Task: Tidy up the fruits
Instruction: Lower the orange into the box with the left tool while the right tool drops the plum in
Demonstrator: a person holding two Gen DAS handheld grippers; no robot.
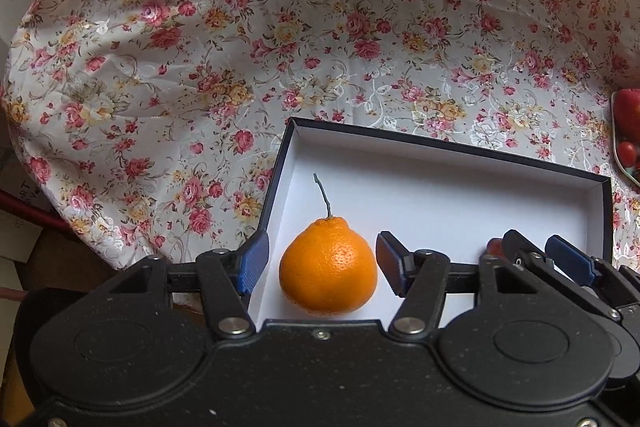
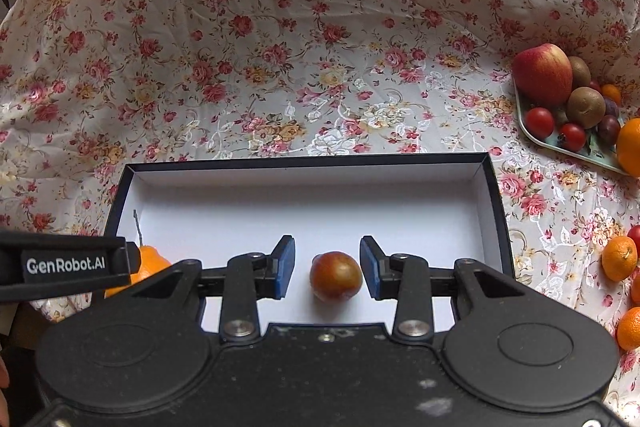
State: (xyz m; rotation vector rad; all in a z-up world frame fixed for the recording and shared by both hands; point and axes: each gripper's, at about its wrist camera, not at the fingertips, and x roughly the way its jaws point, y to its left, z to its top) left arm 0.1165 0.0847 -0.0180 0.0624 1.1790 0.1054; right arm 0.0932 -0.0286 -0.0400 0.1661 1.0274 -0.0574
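Box (image 2: 494,211): one, dark rim, white inside, lower centre of both views; holds two fruits.
Orange (image 1: 328,267): one, knobbed top, thin stem, between the spread fingers of the left hand-held gripper (image 1: 322,263), untouched.
Small red-brown fruit (image 2: 336,275): one, between the parted fingers of the right hand-held gripper (image 2: 327,267), ungripped.
Tray (image 2: 592,151): right edge, one apple (image 2: 542,73), two kiwis, tomatoes.
Tabletop: floral cloth (image 2: 280,47).

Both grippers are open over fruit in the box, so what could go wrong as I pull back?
The stemmed orange tangerine sits between the left gripper pads; a sideways retreat might nudge it. The small reddish-brown round fruit lies close to the right gripper and may roll. The grippers are near each other inside the shallow white-lined box and may collide.
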